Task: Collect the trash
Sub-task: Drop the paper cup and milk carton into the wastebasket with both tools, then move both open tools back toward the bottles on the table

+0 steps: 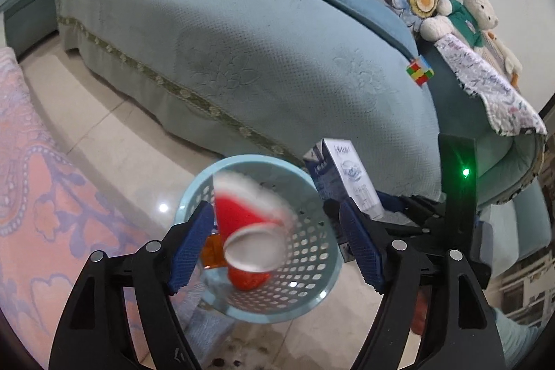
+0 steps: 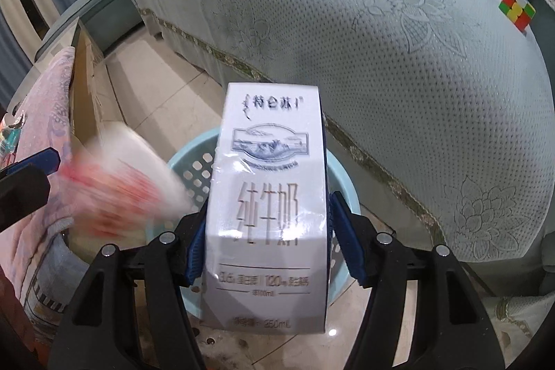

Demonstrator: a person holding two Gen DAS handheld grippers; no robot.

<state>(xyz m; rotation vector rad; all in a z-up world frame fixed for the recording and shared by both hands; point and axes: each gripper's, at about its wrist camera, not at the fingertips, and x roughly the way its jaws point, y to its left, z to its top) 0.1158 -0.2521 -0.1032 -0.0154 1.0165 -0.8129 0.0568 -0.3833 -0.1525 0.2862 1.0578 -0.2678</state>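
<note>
Looking down my left gripper (image 1: pixel 274 245), I see its blue pads spread apart with a red and white paper cup (image 1: pixel 249 231) between them, blurred. The cup touches neither pad that I can make out; it sits over the mouth of the pale blue perforated basket (image 1: pixel 312 269), bottom end toward the camera. Something orange (image 1: pixel 214 252) lies inside the basket beside the left pad. The basket stands on the glossy tiled floor (image 1: pixel 138 158), just in front of the teal sofa (image 1: pixel 242 58).

Along my right gripper (image 2: pixel 267 238), a white milk carton (image 2: pixel 267 196) stands upright between the pads, over the same basket (image 2: pixel 347 182). The left pad (image 2: pixel 196 248) lies against the carton's side; on the right side the pad (image 2: pixel 347 241) sits just beside the carton's dark edge, and I cannot tell whether it still presses. The jaws stand wide around the carton. From the left camera the carton (image 1: pixel 343 175) shows at the basket's far rim, with the right gripper's black body (image 1: pixel 409 214) beside it.

In the right view the cup (image 2: pixel 121 182) is a red and white smear at the left, near the tip of my left gripper (image 2: pixel 38 162).

A colour cube (image 1: pixel 419 71) rests on the sofa seat, plush toys (image 1: pixel 464 16) sit at its far end, and a pink patterned cloth (image 1: pixel 41 179) lies to the left.
</note>
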